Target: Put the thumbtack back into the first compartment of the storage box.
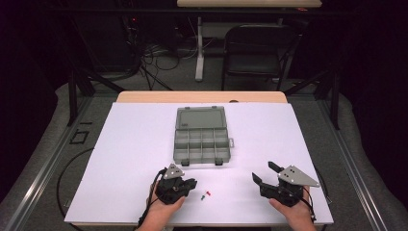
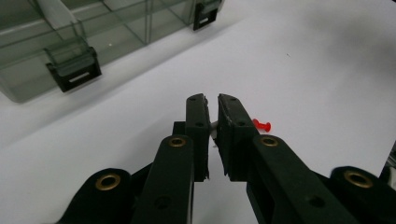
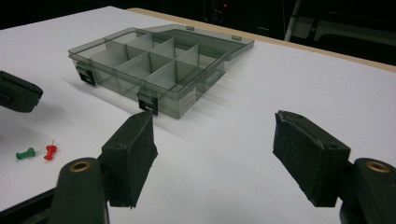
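— What is seen of the container?

— A grey translucent compartment box (image 1: 201,144) is laid open on the white sheet (image 1: 125,144), its lid (image 1: 200,118) folded back flat on the far side. Two rows of compartments are divided by thin walls, and nothing can be made out inside them. Two dark latches (image 3: 147,101) are carried on the near wall.

— And the surface and room?

— The white sheet is spread over a wooden table (image 1: 202,96), whose edge is exposed at the far side. Beyond it, a black folding chair (image 1: 255,53), a white table leg and loose cables on a grey floor are seen in a dark room.

— Where are the pins relative to the grippers?

— A red pushpin (image 1: 208,194) and a green pushpin (image 1: 203,197) are laid close together on the sheet, between the two grippers and nearer the left gripper (image 1: 191,184). Its jaws are nearly closed, with a narrow gap; the red pin is seen just beyond the tips, not gripped. The right gripper (image 1: 265,172) is held wide open and empty, well apart from the pins.
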`<action>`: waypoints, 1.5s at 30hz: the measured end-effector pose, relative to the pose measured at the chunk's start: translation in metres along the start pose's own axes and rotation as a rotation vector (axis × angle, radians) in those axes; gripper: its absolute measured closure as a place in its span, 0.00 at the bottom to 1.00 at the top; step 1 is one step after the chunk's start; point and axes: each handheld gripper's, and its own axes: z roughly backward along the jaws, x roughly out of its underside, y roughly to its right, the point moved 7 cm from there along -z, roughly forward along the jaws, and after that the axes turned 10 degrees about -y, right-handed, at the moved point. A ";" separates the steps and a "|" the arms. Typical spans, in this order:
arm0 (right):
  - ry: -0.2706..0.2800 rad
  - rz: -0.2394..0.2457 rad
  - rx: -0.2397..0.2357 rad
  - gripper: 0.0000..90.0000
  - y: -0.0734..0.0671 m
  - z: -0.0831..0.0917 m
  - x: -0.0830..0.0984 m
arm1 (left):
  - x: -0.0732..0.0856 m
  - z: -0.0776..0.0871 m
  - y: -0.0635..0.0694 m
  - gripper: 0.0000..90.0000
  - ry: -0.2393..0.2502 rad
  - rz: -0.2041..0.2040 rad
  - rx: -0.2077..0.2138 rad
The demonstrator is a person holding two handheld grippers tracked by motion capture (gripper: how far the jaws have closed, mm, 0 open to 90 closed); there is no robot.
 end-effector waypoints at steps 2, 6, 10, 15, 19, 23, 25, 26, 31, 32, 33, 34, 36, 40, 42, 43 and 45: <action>0.003 -0.001 0.000 0.32 0.000 0.000 0.000 | -0.002 0.004 -0.004 0.92 0.012 0.008 -0.002; -0.001 0.000 0.002 0.32 0.000 -0.001 0.000 | -0.006 0.009 -0.012 0.92 0.034 0.039 -0.005; -0.005 -0.001 0.001 0.32 0.000 -0.001 0.001 | -0.009 0.014 -0.021 0.92 0.043 0.055 -0.016; -0.009 -0.001 0.002 0.32 0.000 -0.002 0.001 | -0.015 0.018 -0.031 0.92 0.064 0.080 -0.026; -0.006 -0.002 0.003 0.32 0.000 -0.003 0.002 | -0.021 0.023 -0.040 0.92 0.084 0.109 -0.022; -0.012 0.000 0.003 0.32 0.000 -0.003 0.002 | -0.028 0.028 -0.049 0.92 0.100 0.116 -0.033; -0.013 0.000 0.004 0.32 -0.001 -0.003 0.002 | -0.032 0.030 -0.052 0.92 0.111 0.120 -0.042; -0.017 -0.001 0.004 0.32 -0.001 -0.004 0.003 | -0.035 0.032 -0.055 0.92 0.118 0.123 -0.045; -0.018 0.000 0.004 0.32 -0.001 -0.004 0.003 | -0.049 0.038 -0.063 0.92 0.138 0.120 -0.065; -0.018 0.000 0.005 0.32 -0.001 -0.004 0.003 | -0.052 0.038 -0.065 0.92 0.142 0.118 -0.074; -0.018 0.000 0.005 0.32 -0.001 -0.004 0.003 | -0.055 0.039 -0.066 0.92 0.147 0.120 -0.076; -0.018 0.002 0.005 0.32 -0.001 -0.004 0.003 | -0.058 0.040 -0.068 0.92 0.151 0.123 -0.078; -0.019 0.003 0.004 0.32 -0.001 -0.004 0.003 | -0.065 0.040 -0.071 0.92 0.152 0.120 -0.087; -0.019 0.002 0.004 0.32 -0.001 -0.005 0.003 | -0.078 0.041 -0.078 0.92 0.146 0.120 -0.105; -0.022 -0.001 0.004 0.32 -0.001 -0.005 0.004 | -0.083 0.040 -0.083 0.92 0.138 0.126 -0.117; -0.022 -0.001 0.004 0.32 -0.001 -0.005 0.004 | -0.086 0.039 -0.086 0.92 0.137 0.131 -0.120; -0.021 0.001 0.004 0.32 -0.001 -0.005 0.004 | -0.092 0.038 -0.092 0.92 0.134 0.150 -0.123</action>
